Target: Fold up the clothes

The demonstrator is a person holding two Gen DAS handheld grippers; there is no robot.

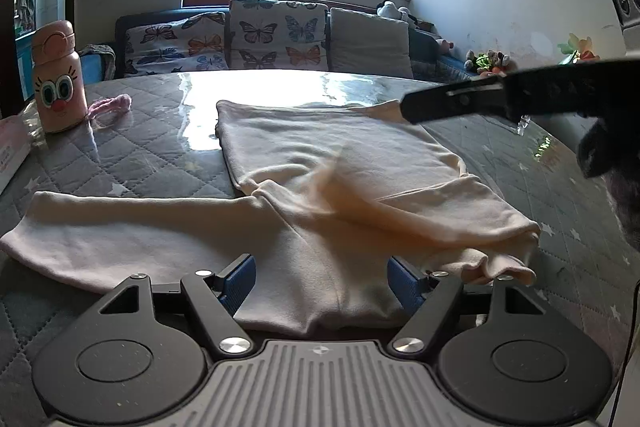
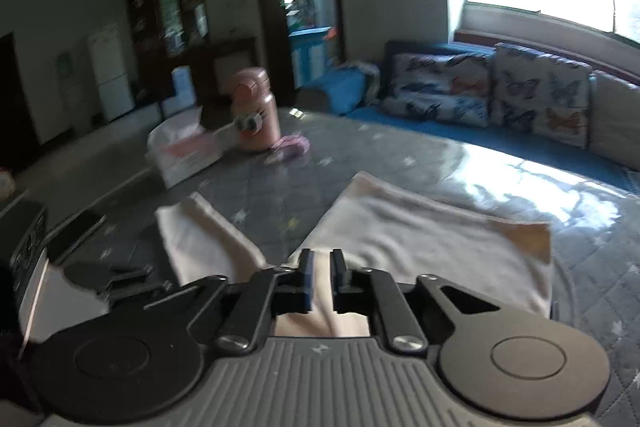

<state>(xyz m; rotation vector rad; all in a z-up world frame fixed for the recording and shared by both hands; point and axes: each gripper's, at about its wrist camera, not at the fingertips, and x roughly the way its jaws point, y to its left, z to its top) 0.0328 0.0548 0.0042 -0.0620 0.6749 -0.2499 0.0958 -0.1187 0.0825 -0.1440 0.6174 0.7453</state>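
Between wide, empty left gripper [image 1: 320,281] jaws lay cream garment [image 1: 320,163], half-folded, one sleeve unfolded; right gripper [image 2: 321,277] jaws slightly parted, gripping nothing.

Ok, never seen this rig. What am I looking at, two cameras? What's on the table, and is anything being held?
There is no robot here. A person holds a two-finger gripper in each hand, and each gripper has a fisheye camera looking forward along its fingers, so there is one picture per hand.

In the left wrist view, the left gripper has its blue pads wide apart over a pale long-sleeved garment. The black bar coming in from the right is the other gripper.

In the right wrist view, the right gripper has its jaws only slightly apart, with cloth showing behind the gap. Neither gripper seems to be gripping anything.

The garment lies on a quilted grey table cover, one sleeve stretched out and the other side folded in. A pink bottle with a cartoon face stands at the far corner.
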